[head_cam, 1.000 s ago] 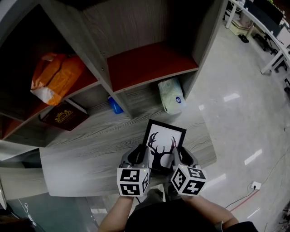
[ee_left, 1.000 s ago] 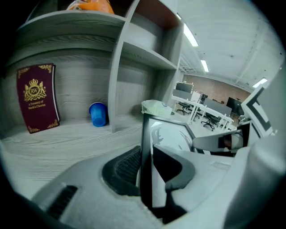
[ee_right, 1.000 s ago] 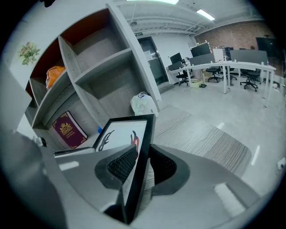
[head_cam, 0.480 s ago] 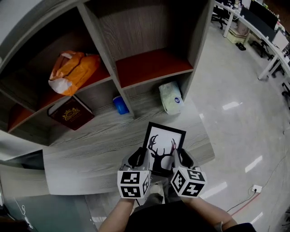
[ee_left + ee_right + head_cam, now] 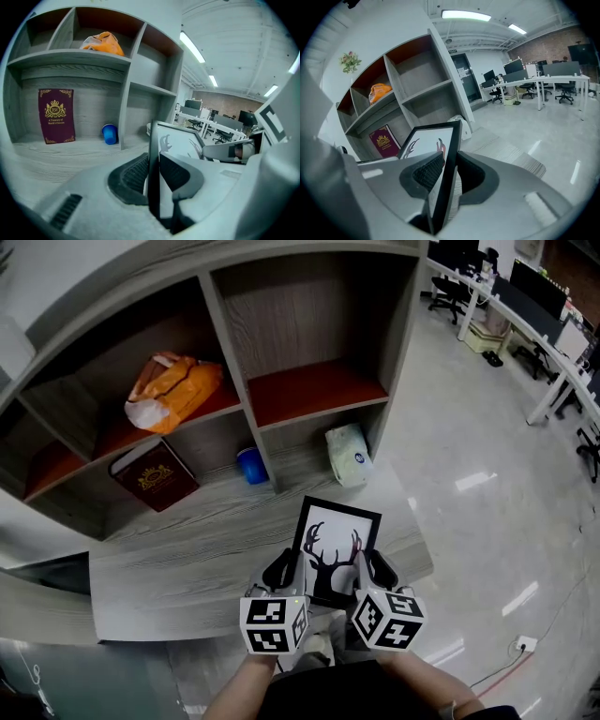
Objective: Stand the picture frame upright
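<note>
Left gripper (image 5: 287, 570), jaws just tightened, and right gripper (image 5: 369, 568) clamp the black-rimmed deer-print picture frame (image 5: 336, 538); I'd raise both evenly, resting its bottom edge on the grey wooden desktop (image 5: 187, 559).

At the left of the left gripper view, the maroon hardcover book (image 5: 56, 116) bears a gold "RW" crest and "A Treasury of World's Classics".

Picture frame (image 5: 330, 549): near right corner covered by right gripper (image 5: 366, 563). Maroon book (image 5: 383, 139), ahead-left of that gripper: lower part hidden behind gripper body. White pack (image 5: 349, 454) label too small to be read. Forearms (image 5: 427, 682) cut off at head view's bottom edge.
</note>
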### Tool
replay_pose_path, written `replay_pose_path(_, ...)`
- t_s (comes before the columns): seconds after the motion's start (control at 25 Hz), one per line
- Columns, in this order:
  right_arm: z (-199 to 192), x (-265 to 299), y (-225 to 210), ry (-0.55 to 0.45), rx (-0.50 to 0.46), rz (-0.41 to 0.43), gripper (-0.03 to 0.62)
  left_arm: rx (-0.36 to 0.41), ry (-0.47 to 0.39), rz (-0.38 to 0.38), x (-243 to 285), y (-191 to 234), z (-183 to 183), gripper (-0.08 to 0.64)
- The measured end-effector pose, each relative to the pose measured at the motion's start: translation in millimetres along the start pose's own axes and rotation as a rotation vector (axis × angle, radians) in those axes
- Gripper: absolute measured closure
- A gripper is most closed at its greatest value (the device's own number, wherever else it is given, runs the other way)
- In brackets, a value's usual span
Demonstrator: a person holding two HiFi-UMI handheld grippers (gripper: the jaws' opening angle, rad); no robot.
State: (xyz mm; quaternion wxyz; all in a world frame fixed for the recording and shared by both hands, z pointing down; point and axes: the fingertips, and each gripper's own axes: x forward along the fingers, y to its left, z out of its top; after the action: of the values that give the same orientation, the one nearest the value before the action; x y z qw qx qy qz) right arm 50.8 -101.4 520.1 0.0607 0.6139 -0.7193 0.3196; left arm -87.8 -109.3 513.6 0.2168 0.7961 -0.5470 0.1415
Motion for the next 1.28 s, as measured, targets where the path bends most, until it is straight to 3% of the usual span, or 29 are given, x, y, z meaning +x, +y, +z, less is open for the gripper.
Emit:
replay_pose_path(0.56,57,-16,17,-0.088,-0.064,0.064,0.514,-0.029,-0.104,0.025,-15,-10,49,0.494)
replay_pose_path(1.28,164,-19,43,-0.267,-0.073,0.195,0.52,0.004,-0.33,0.044,-22,-23,155,0.494)
